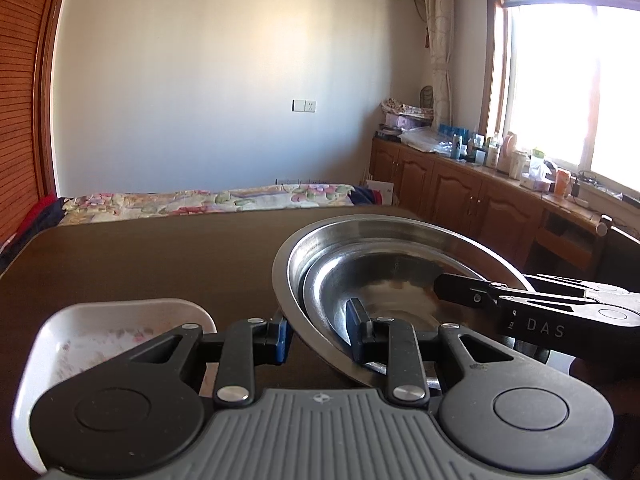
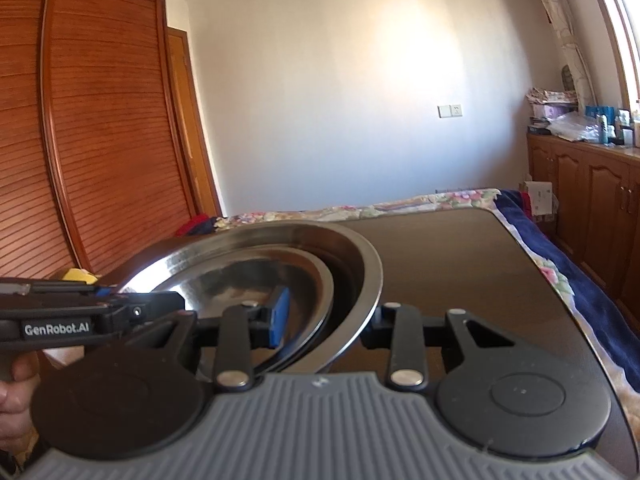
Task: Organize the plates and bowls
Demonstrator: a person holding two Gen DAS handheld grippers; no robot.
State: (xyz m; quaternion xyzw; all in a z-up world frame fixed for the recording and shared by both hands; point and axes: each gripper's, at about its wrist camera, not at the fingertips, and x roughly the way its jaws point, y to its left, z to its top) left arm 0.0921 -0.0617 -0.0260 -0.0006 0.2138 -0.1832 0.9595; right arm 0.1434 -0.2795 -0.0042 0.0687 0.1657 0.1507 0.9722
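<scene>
Large steel bowl (image 1: 320, 240) sits tilted at frame centre on the dark worktop (image 1: 140, 264), a smaller steel bowl (image 1: 360, 280) nested inside. Left gripper (image 1: 318, 334) and right gripper (image 2: 324, 320) each straddle its near rim, fingers (image 2: 278, 316) parted, not clamped. White square dish (image 1: 80, 332) lies lower left

Landmark: steel bowl stack (image 1: 384, 276). Table (image 1: 140, 264) left of and beyond the stack is open. White dish (image 1: 100, 332) obstructs the near-left; the right gripper (image 1: 444, 286) obstructs the right.
</scene>
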